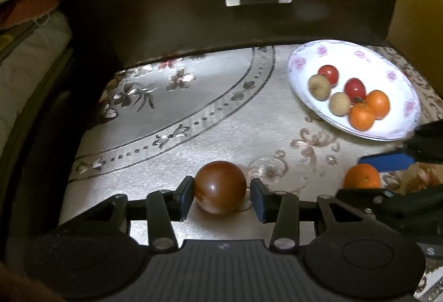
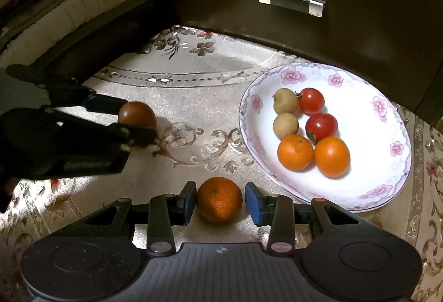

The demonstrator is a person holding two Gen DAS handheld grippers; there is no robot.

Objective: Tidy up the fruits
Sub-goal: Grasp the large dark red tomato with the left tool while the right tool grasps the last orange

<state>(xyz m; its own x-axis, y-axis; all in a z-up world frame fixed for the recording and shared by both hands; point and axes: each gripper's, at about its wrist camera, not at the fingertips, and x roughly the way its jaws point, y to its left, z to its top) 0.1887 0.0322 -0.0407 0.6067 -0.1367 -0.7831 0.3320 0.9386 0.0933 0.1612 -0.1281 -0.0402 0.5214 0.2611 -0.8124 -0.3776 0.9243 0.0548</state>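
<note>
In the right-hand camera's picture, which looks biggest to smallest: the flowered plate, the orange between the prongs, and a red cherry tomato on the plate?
1. Flowered plate, clearly largest.
2. Orange by the camera; nearness enlarges it.
3. Red cherry tomato, smallest.

Both wrist views look steeply down, close over the worktop (image 1: pixel 227 113). They share the plate (image 1: pixel 398 97) and the dark drawer front (image 2: pixel 346 33).

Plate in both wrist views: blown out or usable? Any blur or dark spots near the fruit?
Left wrist: plate rim is overexposed and slightly blurred, cloth glares, dark tomato sits in gripper shadow. Right wrist: plate is bright but its pattern is readable and fruit sharp; orange is dimmed by shadow. Both views bend the drawer edge.
</note>
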